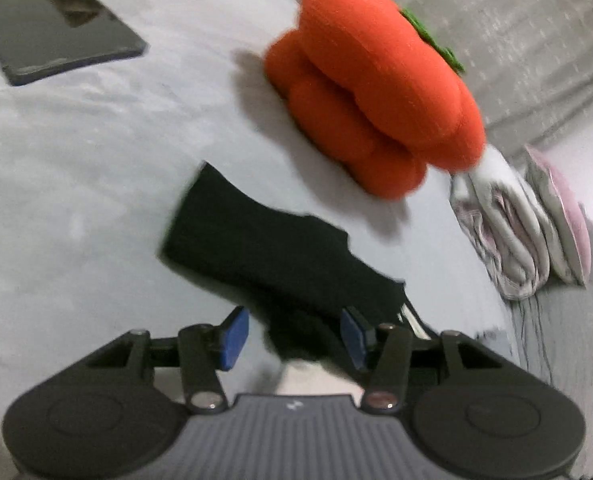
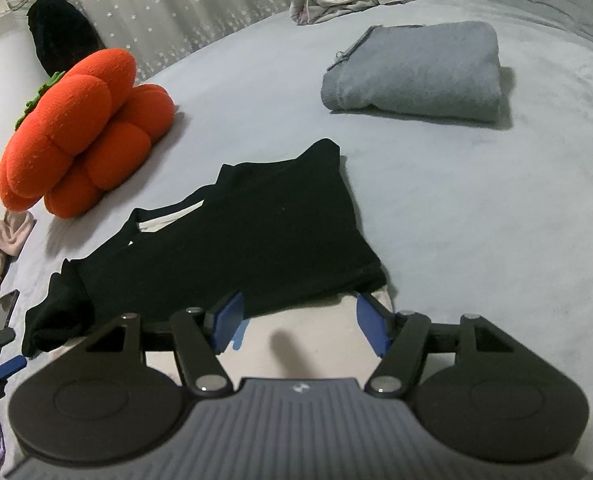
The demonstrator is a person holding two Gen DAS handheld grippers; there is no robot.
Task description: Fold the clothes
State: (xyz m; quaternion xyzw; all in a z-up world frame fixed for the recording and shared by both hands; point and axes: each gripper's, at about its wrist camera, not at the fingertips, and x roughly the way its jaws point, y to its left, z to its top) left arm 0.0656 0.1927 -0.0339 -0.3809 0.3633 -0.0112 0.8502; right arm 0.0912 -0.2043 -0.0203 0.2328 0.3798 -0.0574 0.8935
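A black garment (image 2: 232, 240) lies partly folded on the grey bed (image 2: 476, 220), with a cream part (image 2: 316, 340) showing under its near edge. My right gripper (image 2: 300, 324) is open just above that cream part, at the black hem, with nothing pinched. In the left wrist view the same black garment (image 1: 272, 248) stretches away from my left gripper (image 1: 294, 332). Its blue pads (image 1: 234, 336) stand apart on either side of a bunched black end of the cloth and do not press on it.
An orange pumpkin plush (image 1: 376, 88) sits just beyond the garment. A folded grey towel (image 2: 416, 72) lies further back, and rolled white-pink bedding (image 1: 508, 224) at the bed's edge. A dark tablet (image 1: 56, 28) and a beige cloth (image 2: 0, 244) lie to the side.
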